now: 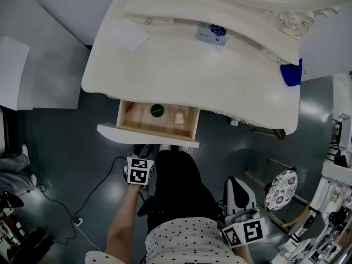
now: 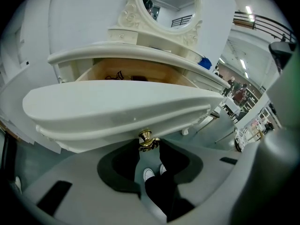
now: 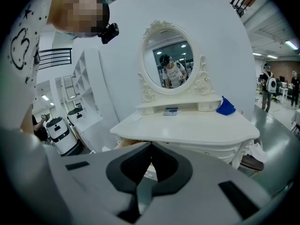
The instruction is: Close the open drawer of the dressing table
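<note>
The white dressing table [image 1: 181, 70] has its wooden drawer [image 1: 132, 126] pulled out toward me, with the white drawer front [image 1: 126, 133] nearest. In the left gripper view the drawer front [image 2: 117, 107] fills the frame and its brass knob [image 2: 147, 140] sits right between the jaw tips. My left gripper [image 2: 149, 146] is shut on that knob; in the head view the left gripper [image 1: 144, 153] is just below the drawer front. My right gripper [image 1: 235, 183] hangs back at the lower right, away from the table. The right gripper [image 3: 151, 146] is shut on nothing.
Inside the drawer lie a dark round lid [image 1: 158, 110] and a pale small item [image 1: 179, 116]. A small box [image 1: 212, 33], a paper [image 1: 130, 36] and a blue cloth [image 1: 291, 73] sit on the tabletop. A patterned stool [image 1: 281, 190] stands right; a cable [image 1: 82, 202] crosses the floor.
</note>
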Demonstrator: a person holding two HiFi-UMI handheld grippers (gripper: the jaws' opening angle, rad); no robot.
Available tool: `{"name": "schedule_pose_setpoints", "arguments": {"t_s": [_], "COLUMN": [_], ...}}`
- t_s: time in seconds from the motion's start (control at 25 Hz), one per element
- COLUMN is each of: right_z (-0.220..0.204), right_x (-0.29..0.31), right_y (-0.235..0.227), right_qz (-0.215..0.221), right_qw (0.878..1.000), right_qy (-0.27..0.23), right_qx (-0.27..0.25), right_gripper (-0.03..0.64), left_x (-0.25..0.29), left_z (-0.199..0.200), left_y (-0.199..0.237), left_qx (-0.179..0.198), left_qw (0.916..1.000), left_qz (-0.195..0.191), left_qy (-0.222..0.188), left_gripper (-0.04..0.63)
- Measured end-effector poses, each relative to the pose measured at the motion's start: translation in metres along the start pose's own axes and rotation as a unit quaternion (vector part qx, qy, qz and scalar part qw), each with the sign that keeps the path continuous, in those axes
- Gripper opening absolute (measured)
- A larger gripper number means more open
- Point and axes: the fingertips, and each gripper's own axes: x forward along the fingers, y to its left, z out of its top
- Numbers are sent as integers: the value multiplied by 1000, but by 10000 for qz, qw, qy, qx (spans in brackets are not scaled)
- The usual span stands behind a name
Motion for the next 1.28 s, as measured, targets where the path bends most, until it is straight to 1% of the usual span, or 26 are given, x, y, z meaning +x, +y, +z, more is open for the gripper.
{"name": "schedule_pose_setpoints", "arguments": {"t_s": [0.56,1.28], "right_z": [3,17], "right_x": [0,8], "right_y": [-14,-34], "right_qz": [-202,-535], "right_qw": [9997,9984], "right_qy": [-41,-75], "right_qx": [100,192], "right_gripper": [8,8], "left_x": [23,60], "left_z": [41,111], "left_y": [13,31], "left_qx": [90,148], "left_qw": [9997,9988], "left_qz": [69,134], "left_qy": [-198,-448], "left_gripper": [143,141]}}
